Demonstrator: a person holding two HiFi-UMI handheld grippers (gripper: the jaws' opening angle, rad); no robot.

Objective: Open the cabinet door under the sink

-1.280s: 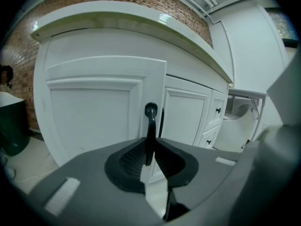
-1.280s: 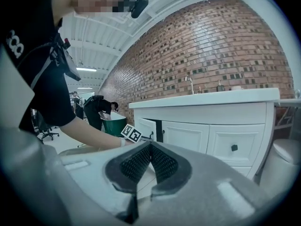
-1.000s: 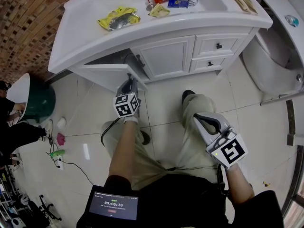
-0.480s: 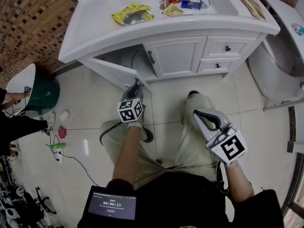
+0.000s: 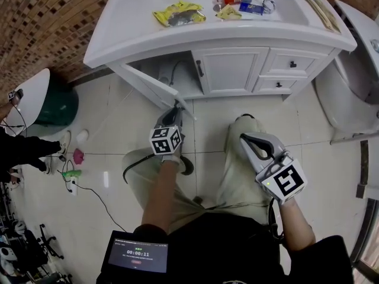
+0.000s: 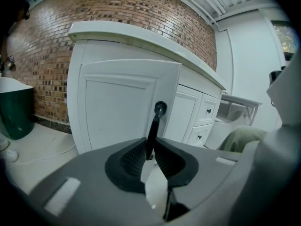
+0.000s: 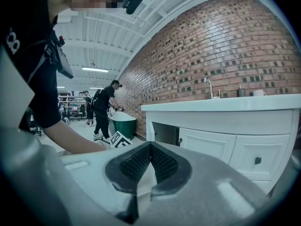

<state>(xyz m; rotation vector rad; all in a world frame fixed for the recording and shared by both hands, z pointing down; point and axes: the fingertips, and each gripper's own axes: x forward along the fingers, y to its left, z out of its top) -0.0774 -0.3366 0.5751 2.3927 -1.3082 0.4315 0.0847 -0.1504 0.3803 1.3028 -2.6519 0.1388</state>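
Handle (image 6: 155, 126) of cabinet door (image 6: 117, 102) clamped between left gripper (image 6: 150, 145) fingers, door ajar; right gripper (image 7: 150, 147) fingers together, well apart from door.

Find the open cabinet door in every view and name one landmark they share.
Head view: the open cabinet door stands out left of centre, below the white countertop, its free edge at the left gripper.
Left gripper view: it fills the centre-left, its black handle clamped in the jaws.
Right gripper view: the door itself cannot be made out; only the dark opening shows, centre.
Shared landmark: the white countertop.
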